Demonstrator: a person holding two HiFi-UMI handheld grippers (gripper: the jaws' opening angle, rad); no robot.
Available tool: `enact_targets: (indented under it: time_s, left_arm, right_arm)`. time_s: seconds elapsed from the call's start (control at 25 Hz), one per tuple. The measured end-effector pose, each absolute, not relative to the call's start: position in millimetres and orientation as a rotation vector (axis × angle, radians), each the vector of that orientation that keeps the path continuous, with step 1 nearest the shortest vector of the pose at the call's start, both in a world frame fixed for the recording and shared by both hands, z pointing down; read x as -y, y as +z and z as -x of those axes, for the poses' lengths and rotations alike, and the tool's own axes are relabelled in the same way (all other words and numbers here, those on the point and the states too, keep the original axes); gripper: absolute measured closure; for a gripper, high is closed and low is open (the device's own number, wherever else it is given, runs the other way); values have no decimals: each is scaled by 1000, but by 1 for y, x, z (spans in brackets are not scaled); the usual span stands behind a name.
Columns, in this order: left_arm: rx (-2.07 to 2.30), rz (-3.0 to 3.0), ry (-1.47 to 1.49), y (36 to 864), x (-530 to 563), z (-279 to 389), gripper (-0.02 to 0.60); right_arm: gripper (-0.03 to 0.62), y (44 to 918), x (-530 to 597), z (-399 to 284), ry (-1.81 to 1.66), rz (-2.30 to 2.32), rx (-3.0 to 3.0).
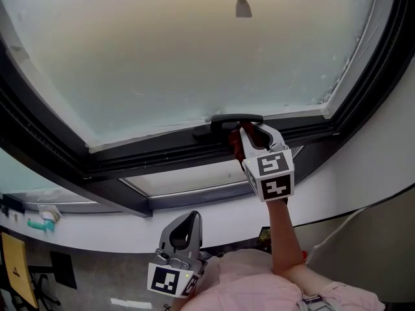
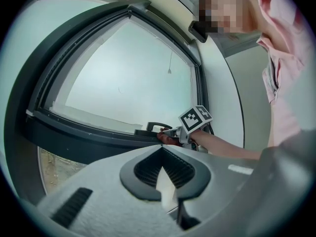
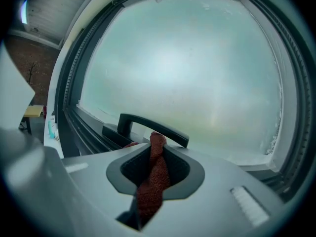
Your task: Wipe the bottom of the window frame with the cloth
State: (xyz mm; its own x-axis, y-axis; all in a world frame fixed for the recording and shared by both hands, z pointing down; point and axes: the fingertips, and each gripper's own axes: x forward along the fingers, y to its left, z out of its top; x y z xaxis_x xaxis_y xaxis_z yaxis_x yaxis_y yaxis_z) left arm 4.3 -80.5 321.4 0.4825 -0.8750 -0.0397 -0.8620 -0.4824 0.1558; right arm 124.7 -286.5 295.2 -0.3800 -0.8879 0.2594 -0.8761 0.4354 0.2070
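Note:
A dark red cloth (image 3: 154,177) is pinched in my right gripper (image 3: 157,141), which is shut on it. In the head view that right gripper (image 1: 245,135) holds the cloth (image 1: 237,146) against the dark bottom rail of the window frame (image 1: 162,153), just below the black window handle (image 1: 235,119). The handle (image 3: 153,127) lies right in front of the jaws in the right gripper view. My left gripper (image 1: 188,222) hangs low near the body, away from the window, jaws shut with nothing between them. From the left gripper view the right gripper (image 2: 174,132) and cloth (image 2: 167,139) show at the frame.
Frosted glass (image 1: 188,50) fills the frame, with a pull cord end (image 1: 243,6) hanging in front. A white sill (image 1: 117,229) runs below the frame. A lower pane (image 1: 188,179) sits under the rail. White wall (image 1: 382,154) borders the right side.

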Motion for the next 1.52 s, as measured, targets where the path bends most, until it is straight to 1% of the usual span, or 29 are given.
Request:
enact_targets:
  time_s: [0.36, 0.48, 1.16, 1.52]
  left_arm:
    - [1452, -2663, -154, 324, 78, -25, 584]
    - [1444, -2647, -213, 319, 78, -32, 584]
    - [1398, -2663, -277, 318, 77, -52, 584]
    - [1440, -2633, -288, 319, 81, -45, 584]
  right_arm:
    - [528, 296, 290, -138, -34, -1523, 2351]
    - [528, 296, 292, -145, -16, -1528, 2357]
    - [529, 296, 290, -146, -37, -1546, 2378]
    - [530, 296, 290, -146, -23, -1549, 2395]
